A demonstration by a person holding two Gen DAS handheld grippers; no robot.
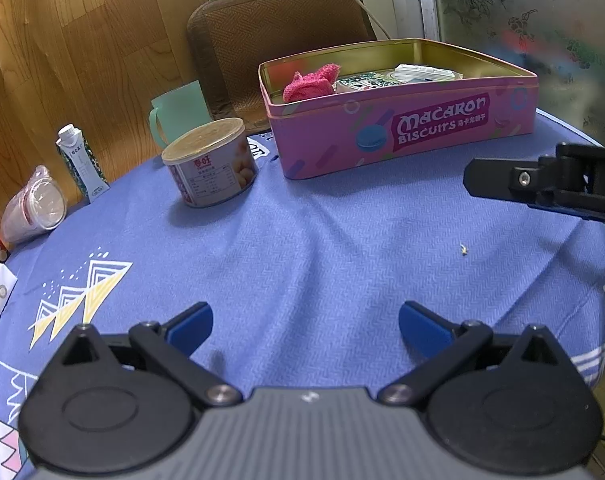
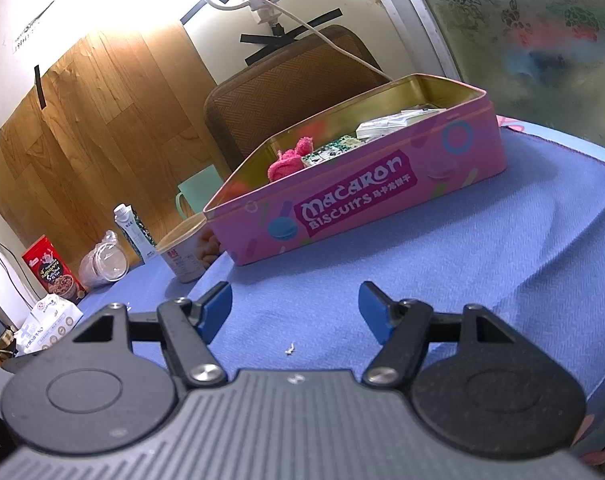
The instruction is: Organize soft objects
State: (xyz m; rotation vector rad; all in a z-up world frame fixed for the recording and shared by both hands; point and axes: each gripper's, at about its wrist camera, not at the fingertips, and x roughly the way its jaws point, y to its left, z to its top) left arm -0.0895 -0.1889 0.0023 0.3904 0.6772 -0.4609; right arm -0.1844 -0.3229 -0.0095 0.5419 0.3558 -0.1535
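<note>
In pink tin (image 1: pixel 402 136): pink cloth (image 1: pixel 310 82), packets (image 1: pixel 422 74)

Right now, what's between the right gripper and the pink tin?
Only blue cloth and one small crumb, in the right wrist view.

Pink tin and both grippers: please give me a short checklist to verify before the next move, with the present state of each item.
1. Left gripper open, holds nothing: ok.
2. Right gripper open, holds nothing: ok.
3. Pink tin has no lid on, top reachable: ok.
4. Pink fluffy cloth lies inside the tin: ok.
5. Soft objects left outside the tin on the blue tablecloth: cannot tell.
6. Round can stands apart from the tin: ok.
</note>
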